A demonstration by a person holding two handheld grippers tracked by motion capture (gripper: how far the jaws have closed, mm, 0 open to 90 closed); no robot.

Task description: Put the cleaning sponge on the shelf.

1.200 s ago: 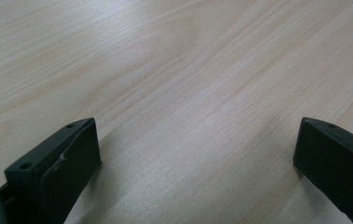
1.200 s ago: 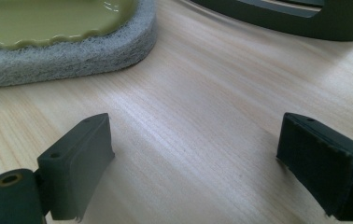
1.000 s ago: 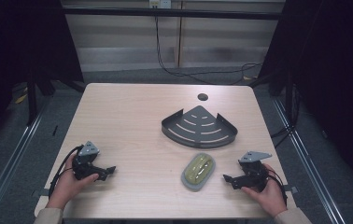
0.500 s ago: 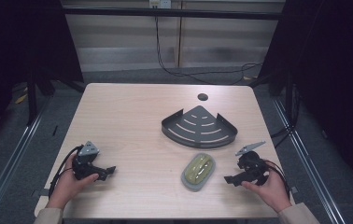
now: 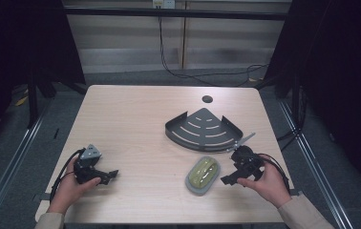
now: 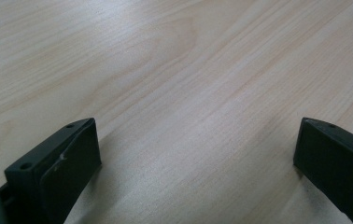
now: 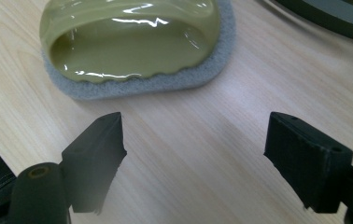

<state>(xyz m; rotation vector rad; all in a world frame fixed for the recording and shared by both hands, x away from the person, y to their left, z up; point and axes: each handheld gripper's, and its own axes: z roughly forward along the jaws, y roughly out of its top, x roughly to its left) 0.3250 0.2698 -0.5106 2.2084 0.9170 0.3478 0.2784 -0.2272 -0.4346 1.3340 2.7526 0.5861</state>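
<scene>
High view showed a pale, fine-grained wooden surface (image 5: 135,124) carrying an oval scrubber with a glossy olive-green plastic grip on a grey foam pad (image 5: 202,175), lying at about five o'clock from a dark grey fan-shaped slotted metal tray (image 5: 202,130). Just at three o'clock of the scrubber, the right gripper (image 5: 229,180) had its jaws spread wide though they had just been closing a little; nothing sat between them, the scrubber lying just ahead. At eight o'clock, the left gripper (image 5: 110,175) rested with jaws wide apart over bare wood.
</scene>
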